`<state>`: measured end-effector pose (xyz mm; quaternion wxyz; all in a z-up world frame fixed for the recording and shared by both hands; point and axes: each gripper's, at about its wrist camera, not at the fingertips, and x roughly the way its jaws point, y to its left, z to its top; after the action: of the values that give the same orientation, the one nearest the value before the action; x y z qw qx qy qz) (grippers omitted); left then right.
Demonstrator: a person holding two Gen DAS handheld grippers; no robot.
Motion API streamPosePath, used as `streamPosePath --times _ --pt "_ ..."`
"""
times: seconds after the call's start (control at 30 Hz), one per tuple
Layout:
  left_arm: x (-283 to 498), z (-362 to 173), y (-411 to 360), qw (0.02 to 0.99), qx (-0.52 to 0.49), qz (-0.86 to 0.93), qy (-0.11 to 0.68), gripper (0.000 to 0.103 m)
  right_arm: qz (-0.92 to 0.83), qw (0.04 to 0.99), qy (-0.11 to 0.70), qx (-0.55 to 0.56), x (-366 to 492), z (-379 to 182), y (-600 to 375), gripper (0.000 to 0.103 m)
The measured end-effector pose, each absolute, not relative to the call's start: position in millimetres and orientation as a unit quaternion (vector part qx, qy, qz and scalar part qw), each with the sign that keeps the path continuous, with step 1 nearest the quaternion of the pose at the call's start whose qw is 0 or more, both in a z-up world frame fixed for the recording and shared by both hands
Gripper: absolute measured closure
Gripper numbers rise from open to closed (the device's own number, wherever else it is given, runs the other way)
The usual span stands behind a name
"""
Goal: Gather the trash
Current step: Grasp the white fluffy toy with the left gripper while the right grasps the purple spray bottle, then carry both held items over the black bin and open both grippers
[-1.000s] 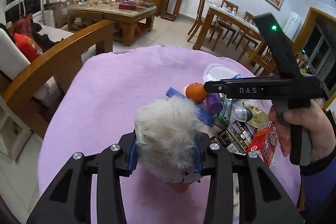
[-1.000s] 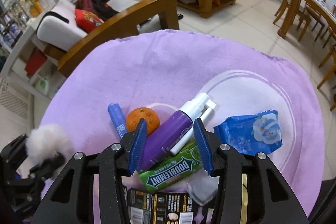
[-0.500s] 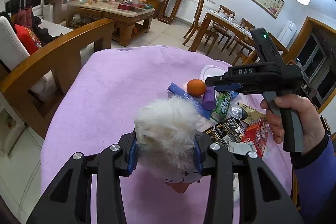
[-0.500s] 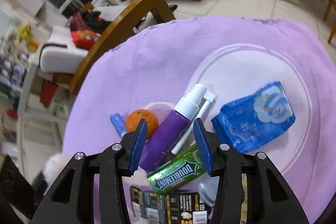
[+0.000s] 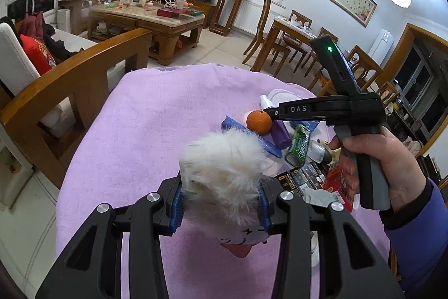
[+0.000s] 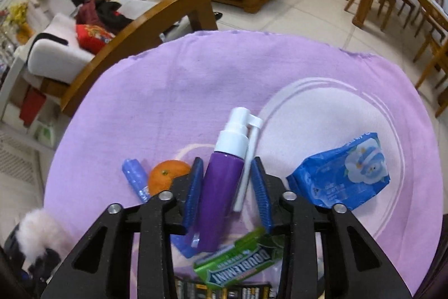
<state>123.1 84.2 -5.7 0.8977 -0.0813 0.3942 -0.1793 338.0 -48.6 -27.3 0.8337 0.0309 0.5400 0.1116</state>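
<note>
- The left gripper (image 5: 222, 205) is squeezing its fingers shut on a fluffy white toy (image 5: 224, 173) above the purple-clothed surface (image 5: 156, 125).
- The right gripper (image 6: 226, 187), lettered "DAS" on its side, is holding its fingers apart around a purple spray bottle (image 6: 221, 187).
- A green "DOUBLEMINT" gum pack (image 6: 238, 265) is lying just behind the bottle, beside an orange (image 6: 165, 178).

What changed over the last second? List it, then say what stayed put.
The right gripper moved forward and lower over the purple spray bottle, so its open fingers now straddle the bottle's body; nothing is gripped yet. The left gripper stays shut on the white fluffy toy. The orange, gum pack and blue wipes pack have not moved.
</note>
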Motion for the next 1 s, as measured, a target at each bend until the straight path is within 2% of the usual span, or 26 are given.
streamPosePath --times 0.1,0.5,0.8,1.0 --pt "119 -1 84 0.901 -0.083 -0.179 0.387 0.062 0.135 0.844 0.517 0.053 326 -20 -54 0.077" --pt "95 40 49 0.919 -0.062 -0.188 0.342 0.062 0.251 0.884 0.373 0.129 213 71 -112 0.077" --pt "75 64 -53 0.913 -0.011 -0.254 0.32 0.062 0.234 0.909 0.293 0.182 115 104 -229 0.077" --pt "58 66 -139 0.898 0.022 -0.313 0.31 0.062 0.176 0.93 0.252 0.202 57 104 -322 0.077"
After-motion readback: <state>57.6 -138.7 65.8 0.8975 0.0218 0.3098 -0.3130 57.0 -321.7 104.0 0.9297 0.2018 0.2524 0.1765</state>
